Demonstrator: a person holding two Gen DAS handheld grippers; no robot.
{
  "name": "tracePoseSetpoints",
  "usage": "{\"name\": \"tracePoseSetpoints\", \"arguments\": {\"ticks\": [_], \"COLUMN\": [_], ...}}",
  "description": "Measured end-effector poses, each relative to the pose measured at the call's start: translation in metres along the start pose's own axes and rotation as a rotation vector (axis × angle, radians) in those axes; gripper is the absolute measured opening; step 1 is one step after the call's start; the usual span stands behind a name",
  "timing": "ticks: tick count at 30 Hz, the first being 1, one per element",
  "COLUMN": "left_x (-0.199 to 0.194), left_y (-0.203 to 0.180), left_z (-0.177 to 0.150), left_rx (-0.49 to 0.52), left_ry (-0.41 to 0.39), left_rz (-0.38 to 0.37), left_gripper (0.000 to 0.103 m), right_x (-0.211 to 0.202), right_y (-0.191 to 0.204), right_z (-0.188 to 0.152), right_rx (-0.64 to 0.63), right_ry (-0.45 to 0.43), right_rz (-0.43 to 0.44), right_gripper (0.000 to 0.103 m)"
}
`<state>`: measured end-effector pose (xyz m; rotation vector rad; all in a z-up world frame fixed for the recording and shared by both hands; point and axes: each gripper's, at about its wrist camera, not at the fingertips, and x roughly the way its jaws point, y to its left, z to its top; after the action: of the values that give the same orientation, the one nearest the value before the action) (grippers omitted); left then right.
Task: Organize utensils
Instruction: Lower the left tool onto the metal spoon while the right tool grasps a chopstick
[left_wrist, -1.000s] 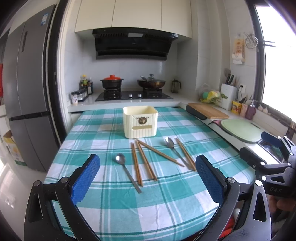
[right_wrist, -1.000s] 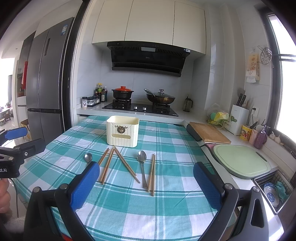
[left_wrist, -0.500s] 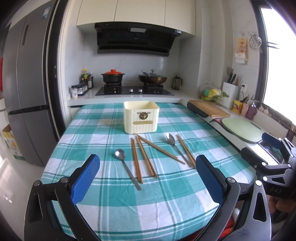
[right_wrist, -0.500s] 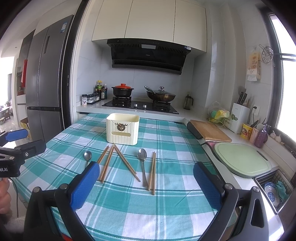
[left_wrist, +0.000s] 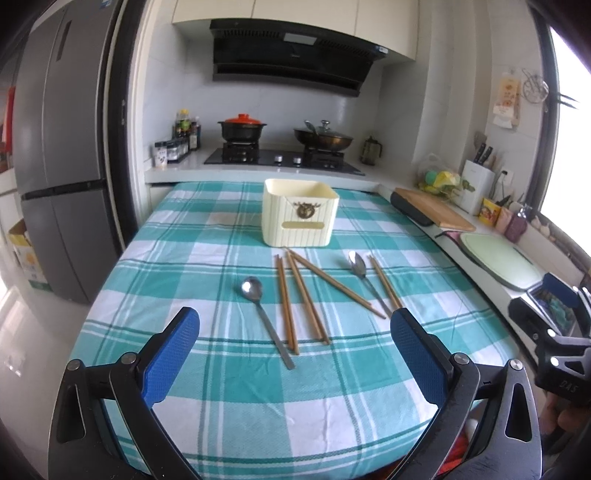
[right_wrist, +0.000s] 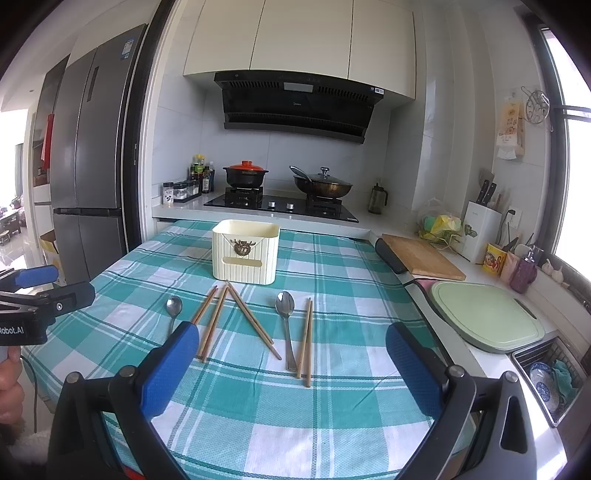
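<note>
Your worktop (left_wrist: 207, 387) under teal check cloth, stove counter (left_wrist: 258, 170) behind, fridge (left_wrist: 62, 147) left, spoons (left_wrist: 264, 317) and chopsticks (left_wrist: 286, 302) mid-cloth before the cream holder (left_wrist: 299, 212) — near edge bare, your left gripper (left_wrist: 295, 360) and right gripper (right_wrist: 291, 363) fingers both spread, empty.

We see a bright daylit kitchen; light pours from the window (right_wrist: 576, 177), blown out to white glare in both views. The checked tablecloth (left_wrist: 229, 391) nearest the window is evenly lit, with soft, faint shadows. Fisheye distortion bends the refrigerator (right_wrist: 92, 166), far from the window, and dark vignetting rings each frame. Focus stays sharp.
</note>
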<state>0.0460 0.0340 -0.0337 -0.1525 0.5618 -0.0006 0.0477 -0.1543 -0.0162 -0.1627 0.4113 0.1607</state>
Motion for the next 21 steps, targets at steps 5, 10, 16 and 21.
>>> {"name": "tracePoseSetpoints", "arguments": {"ticks": [5, 10, 16, 21], "left_x": [0.023, 0.076, 0.136, 0.181], "left_y": [0.039, 0.048, 0.038, 0.039], "left_z": [0.002, -0.005, -0.003, -0.007], "left_rx": [-0.121, -0.132, -0.087, -0.095], "left_ry": [0.051, 0.22, 0.315, 0.375], "left_rz": [0.048, 0.08, 0.068, 0.111], "left_gripper": [0.103, 0.103, 0.103, 0.103], "right_x": [0.013, 0.03, 0.073, 0.138], "right_y": [-0.007, -0.01, -0.054, -0.088], "right_z": [-0.004, -0.007, -0.011, -0.03], "right_rx": [0.018, 0.03, 0.085, 0.083], "right_ry": [0.035, 0.078, 0.167, 0.299], "right_rz": [-0.008, 0.019, -0.003, -0.052], "right_gripper": [0.103, 0.103, 0.103, 0.103]}}
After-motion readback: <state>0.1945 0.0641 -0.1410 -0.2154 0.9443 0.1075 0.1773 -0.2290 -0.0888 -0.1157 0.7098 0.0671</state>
